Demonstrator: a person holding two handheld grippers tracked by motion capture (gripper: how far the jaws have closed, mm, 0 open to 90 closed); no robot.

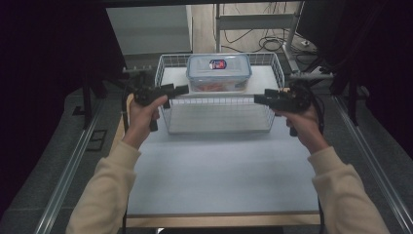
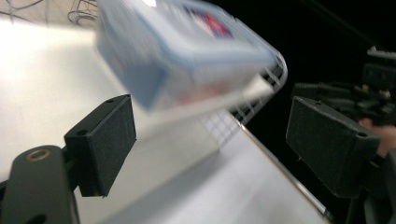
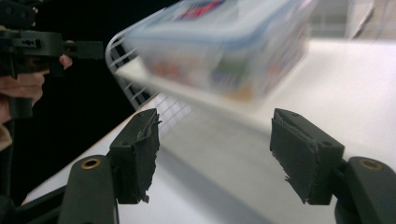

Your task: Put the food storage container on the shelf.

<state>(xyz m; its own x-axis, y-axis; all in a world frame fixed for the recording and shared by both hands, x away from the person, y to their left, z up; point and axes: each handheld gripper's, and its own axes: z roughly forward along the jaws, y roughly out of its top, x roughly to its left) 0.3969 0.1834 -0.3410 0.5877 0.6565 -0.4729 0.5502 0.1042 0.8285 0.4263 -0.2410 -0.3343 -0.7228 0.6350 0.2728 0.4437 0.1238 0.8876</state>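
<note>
A clear plastic container with a blue lid [image 1: 219, 72] sits in the far half of a white wire basket [image 1: 219, 101] at the back of the table. My left gripper [image 1: 181, 89] hovers over the basket's left front corner and points right. My right gripper [image 1: 257, 99] hovers at the right front corner and points left. In the left gripper view the gripper [image 2: 215, 135] is open, with the blurred container [image 2: 187, 51] beyond its jaws. In the right gripper view the gripper [image 3: 222, 149] is open too, with the container [image 3: 224, 51] ahead and nothing between its pads.
The pale table top [image 1: 219, 165] stretches bare from the basket to the front edge. Metal rails [image 1: 73, 165] run along both sides. Cables [image 1: 265, 41] lie on the floor behind a metal frame. Dark curtains hang left and right.
</note>
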